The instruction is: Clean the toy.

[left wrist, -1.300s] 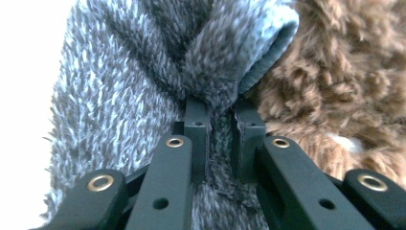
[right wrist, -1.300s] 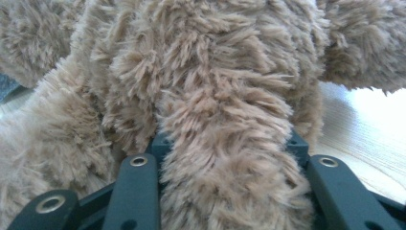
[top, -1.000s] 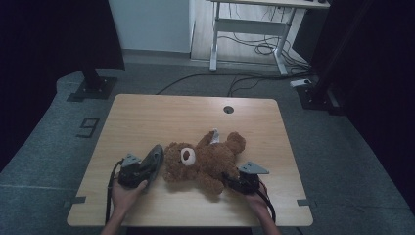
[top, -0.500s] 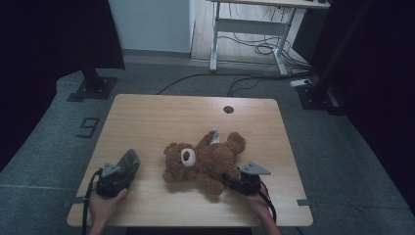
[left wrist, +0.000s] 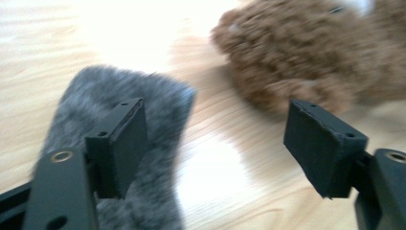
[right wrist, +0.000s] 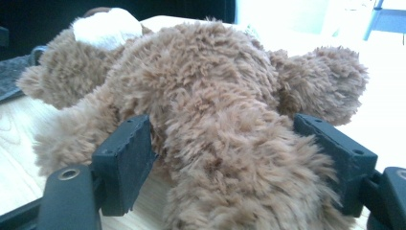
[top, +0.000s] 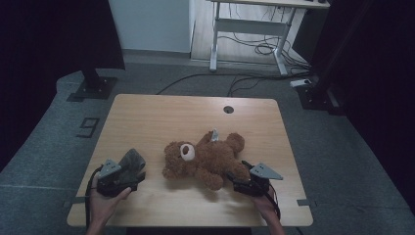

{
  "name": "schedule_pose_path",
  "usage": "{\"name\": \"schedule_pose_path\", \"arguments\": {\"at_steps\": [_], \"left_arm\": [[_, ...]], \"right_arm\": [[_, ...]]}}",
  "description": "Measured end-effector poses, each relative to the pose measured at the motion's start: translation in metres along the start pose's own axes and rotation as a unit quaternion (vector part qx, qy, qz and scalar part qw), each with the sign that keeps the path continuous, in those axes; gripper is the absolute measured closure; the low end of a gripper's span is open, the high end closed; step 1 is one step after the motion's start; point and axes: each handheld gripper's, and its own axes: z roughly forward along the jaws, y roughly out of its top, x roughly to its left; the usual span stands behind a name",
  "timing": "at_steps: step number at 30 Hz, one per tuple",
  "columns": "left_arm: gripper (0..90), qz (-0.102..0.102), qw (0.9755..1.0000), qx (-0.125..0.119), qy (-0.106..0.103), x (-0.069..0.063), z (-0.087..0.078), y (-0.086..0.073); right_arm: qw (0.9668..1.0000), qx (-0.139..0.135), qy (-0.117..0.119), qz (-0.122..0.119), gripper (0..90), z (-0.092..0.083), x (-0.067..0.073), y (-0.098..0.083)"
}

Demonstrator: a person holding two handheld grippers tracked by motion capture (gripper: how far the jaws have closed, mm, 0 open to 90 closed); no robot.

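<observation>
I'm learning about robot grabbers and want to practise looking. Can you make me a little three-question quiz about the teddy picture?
1. True or false: the teddy bear lies flat on the table.
2. Which grabber has a teddy leg between its jaws? A) the left gripper B) the right gripper
3. What colour is the furry thing by the left gripper?

Key:
1. True. It lies stretched out on the wood.
2. B. The leg sits between the open jaws, but the pads do not squeeze it.
3. Grey. It lies on the table under the left gripper's jaw, not gripped.
</observation>
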Motion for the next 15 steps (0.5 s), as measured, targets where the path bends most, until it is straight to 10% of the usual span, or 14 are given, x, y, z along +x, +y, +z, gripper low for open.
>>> {"name": "schedule_pose_path", "arguments": {"at_steps": [8,15], "left_arm": [[19.8,0.003,0.9986,-0.012,-0.051,-0.024,-0.002,0.006],[23.7,0.001,0.9985,0.006,-0.054,-0.037,0.003,-0.011]], "right_arm": [[1.0000,-0.002,0.002,0.005,23.4,-0.009,0.001,-0.001],[1.0000,-0.008,-0.003,0.005,23.9,-0.023,0.005,-0.008]]}}
